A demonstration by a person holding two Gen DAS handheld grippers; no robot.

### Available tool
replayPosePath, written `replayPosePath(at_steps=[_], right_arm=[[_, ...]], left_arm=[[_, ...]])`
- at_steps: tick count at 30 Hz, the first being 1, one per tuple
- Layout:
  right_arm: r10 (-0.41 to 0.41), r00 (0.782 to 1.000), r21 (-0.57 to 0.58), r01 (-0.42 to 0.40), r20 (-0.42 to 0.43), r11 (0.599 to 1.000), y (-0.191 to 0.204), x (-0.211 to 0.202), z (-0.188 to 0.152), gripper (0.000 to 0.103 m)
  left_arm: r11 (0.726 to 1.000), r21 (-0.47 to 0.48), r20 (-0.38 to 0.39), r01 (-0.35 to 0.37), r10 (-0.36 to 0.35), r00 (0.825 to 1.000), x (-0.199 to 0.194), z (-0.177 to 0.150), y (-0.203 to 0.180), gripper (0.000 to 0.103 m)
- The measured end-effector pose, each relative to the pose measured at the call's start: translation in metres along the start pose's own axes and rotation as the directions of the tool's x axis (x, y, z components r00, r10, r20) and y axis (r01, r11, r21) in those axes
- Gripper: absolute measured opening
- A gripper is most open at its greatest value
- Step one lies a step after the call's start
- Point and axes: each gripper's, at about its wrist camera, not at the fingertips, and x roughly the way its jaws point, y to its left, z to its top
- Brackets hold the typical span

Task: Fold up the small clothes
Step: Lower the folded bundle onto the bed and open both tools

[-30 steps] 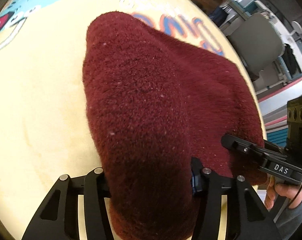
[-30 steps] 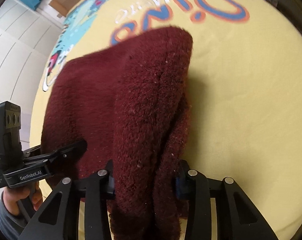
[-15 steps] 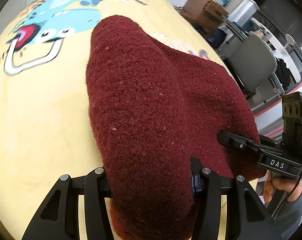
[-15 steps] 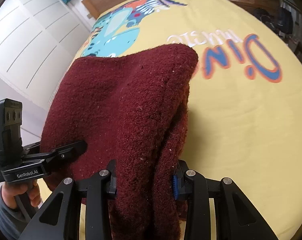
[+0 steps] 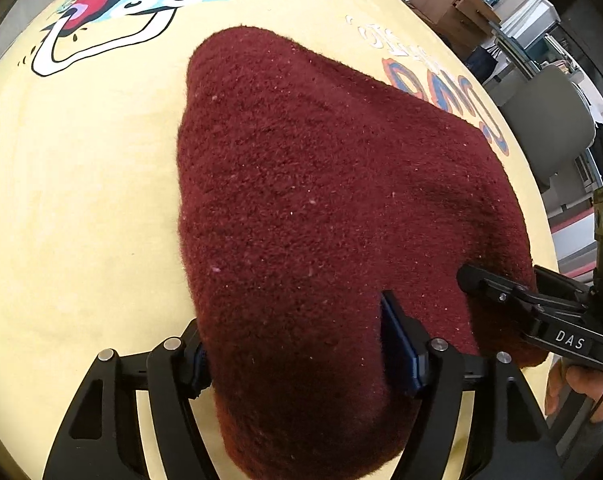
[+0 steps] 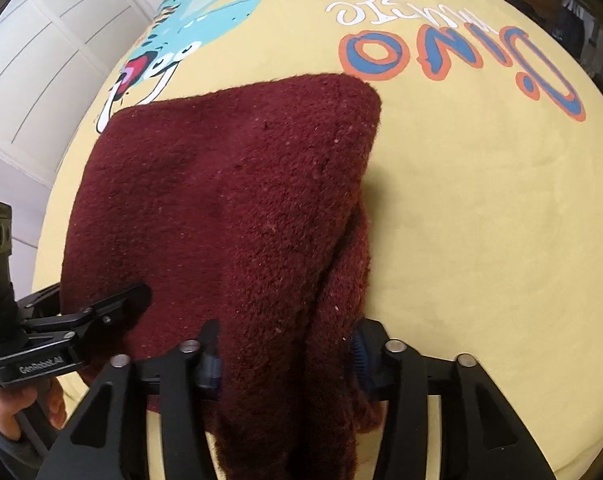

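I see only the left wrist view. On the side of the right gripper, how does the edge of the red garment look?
Observer: In the right wrist view the red garment is doubled there. A second layer hangs under the top one, just beside the right gripper.
Operator: Does this gripper hold the cloth?
Observer: Its jaws have just been opening, with the cloth between them. Whether the pads still press on it, I cannot tell.

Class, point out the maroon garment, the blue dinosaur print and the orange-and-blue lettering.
maroon garment [image 5: 321, 200], left wrist view, fuzzy top surface.
blue dinosaur print [image 6: 209, 8], right wrist view, its body.
orange-and-blue lettering [image 6: 377, 54], right wrist view, round letter.
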Motion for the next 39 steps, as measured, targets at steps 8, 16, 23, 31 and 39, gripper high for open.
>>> replayPosePath(at_steps=[8,16,23,31,39], right_arm=[[-0.08,0.993,-0.054,0.085,0.088,0.995,0.012,-0.045,-0.006,0.079],[-0.139,0.984,-0.1,0.15,0.114,0.984,0.027,-0.048,-0.03,0.081],[-0.215,0.97,-0.071,0.223,0.112,0.972,0.011,-0.028,-0.04,0.081],[-0.221,0.967,-0.077,0.231,0.124,0.97,-0.006,-0.016,-0.049,0.087],[-0.191,0.973,-0.054,0.199,0.129,0.979,-0.003,-0.036,-0.05,0.09]], left_arm=[[0.995,0.011,0.045,-0.095,0.094,0.995,-0.043,-0.006,0.001,0.093],[0.982,0.052,0.132,-0.179,0.171,0.976,-0.061,-0.024,-0.01,0.102],[0.974,0.038,0.08,-0.223,0.22,0.972,-0.027,-0.038,0.006,0.102],[0.974,0.018,0.12,-0.224,0.22,0.968,-0.011,-0.052,0.019,0.103],[0.97,-0.002,0.134,-0.241,0.239,0.962,-0.039,-0.049,0.009,0.102]])
